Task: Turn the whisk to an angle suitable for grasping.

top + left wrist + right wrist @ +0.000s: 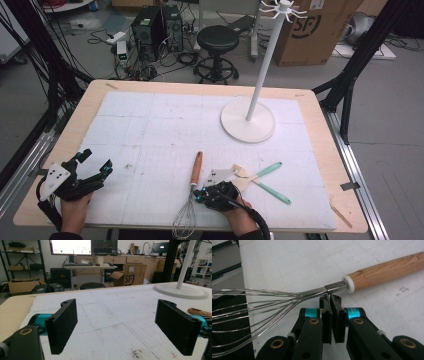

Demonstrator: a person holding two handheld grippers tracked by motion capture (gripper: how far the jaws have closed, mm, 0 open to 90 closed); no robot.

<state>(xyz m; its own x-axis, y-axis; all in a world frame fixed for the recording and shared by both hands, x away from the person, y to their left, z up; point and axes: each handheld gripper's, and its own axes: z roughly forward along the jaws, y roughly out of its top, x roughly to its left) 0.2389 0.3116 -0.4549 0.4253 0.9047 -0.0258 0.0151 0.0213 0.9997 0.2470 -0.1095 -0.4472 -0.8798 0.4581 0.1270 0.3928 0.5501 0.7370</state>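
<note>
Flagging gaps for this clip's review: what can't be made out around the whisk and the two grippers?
- Whisk: loop ends cut off by the high view's bottom edge.
- Right gripper: jaws shut by the whisk's neck; whether they pinch a wire is unclear.
- Spatulas: right hand hides the blade ends.
- Left gripper: open, nothing between.

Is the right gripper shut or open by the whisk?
Shut: the right gripper has its jaws pressed together with no gap, tips at the whisk neck.

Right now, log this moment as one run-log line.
right gripper: shut, jaws at whisk neck, grip unclear | left gripper: open, empty | whisk: flat on mat, wire loops past table edge | spatulas: crossed, untouched
</note>
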